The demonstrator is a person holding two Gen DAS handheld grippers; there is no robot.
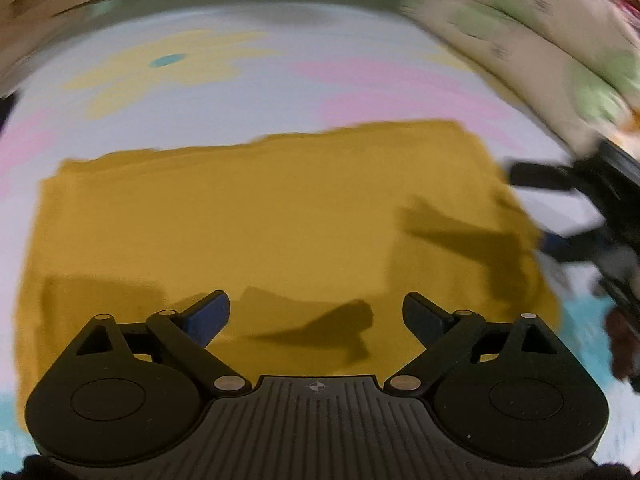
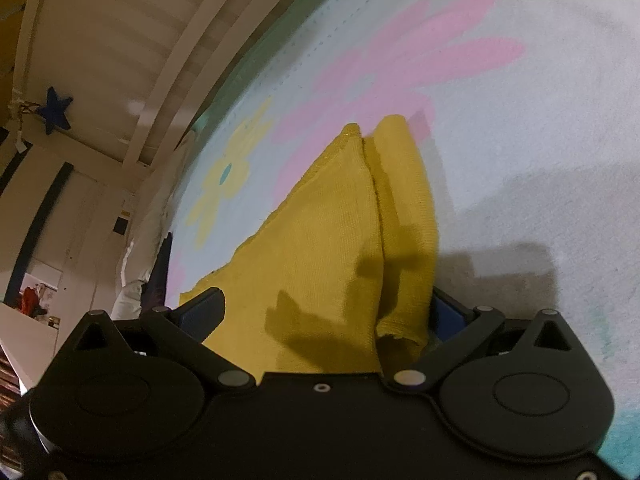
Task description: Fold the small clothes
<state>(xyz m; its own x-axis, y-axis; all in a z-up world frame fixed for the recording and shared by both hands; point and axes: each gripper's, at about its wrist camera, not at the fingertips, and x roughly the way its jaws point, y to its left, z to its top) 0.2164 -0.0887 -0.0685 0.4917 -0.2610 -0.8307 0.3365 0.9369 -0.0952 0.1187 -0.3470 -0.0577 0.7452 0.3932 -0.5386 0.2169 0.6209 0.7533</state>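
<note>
- On the flowered blanket [image 2: 500,128], pale with pink and yellow blooms, lies a mustard-yellow garment [image 1: 280,220], already folded into a rough rectangle
- The left claw [image 1: 316,312] hangs above the near edge of the garment, fingers spread wide and nothing between them; it is released, touching no cloth as far as the blurred view shows
- The right claw [image 2: 320,312] sits low at the garment's end, its fingers apart on either side of the cloth, with a folded flap lying between them; the pads do not appear to press, so I judge it released too, though the right finger is partly hidden behind the flap
- In the left view the right claw shows as a dark shape at the garment's right edge
- In the right view the top layers meet along a seam-like line down the middle, one flap slightly raised at its near end
- Risk: that raised flap may spring open if the right claw pulls away along the cloth and drags it
- Risk: if either claw closes on only the top layer, the next fold would peel it off the layers beneath and spoil the rectangle
- Risk: the soft blanket may bunch under the garment if a claw pushes down and slides
- A patterned cloth [image 1: 540,40] lies beyond the garment, well apart, so snagging it seems unlikely
</note>
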